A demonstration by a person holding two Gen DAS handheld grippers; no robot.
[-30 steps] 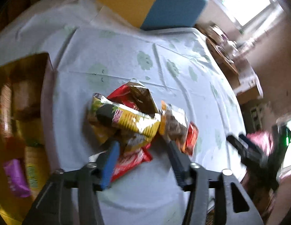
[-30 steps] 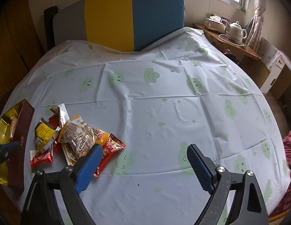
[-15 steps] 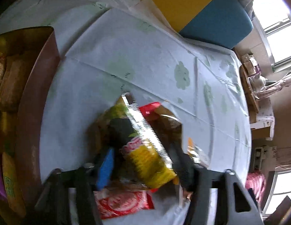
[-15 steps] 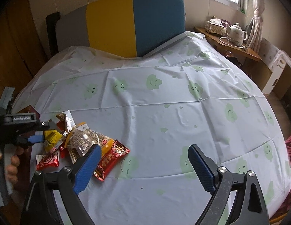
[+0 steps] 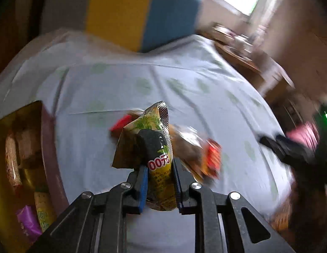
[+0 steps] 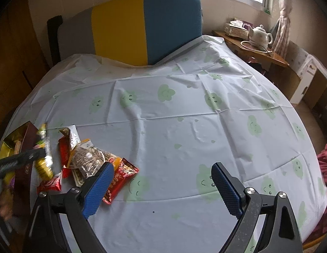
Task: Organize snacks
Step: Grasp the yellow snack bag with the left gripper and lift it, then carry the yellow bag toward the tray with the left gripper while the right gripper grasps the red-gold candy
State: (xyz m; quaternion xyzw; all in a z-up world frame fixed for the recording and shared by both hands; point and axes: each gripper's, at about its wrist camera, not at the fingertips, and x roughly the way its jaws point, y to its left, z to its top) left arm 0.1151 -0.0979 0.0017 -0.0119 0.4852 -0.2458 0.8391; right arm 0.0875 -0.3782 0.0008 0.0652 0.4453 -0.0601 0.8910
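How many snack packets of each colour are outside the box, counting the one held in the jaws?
Yellow packet, held in the left gripper jaws: 1
Red packets: 3
Clear bag: 1
Brown-and-silver packet: 1
Total: 6

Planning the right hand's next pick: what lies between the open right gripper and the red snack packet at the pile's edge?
Nothing: in the right wrist view the red snack packet sits right beside the right gripper's left finger, which overlaps it.
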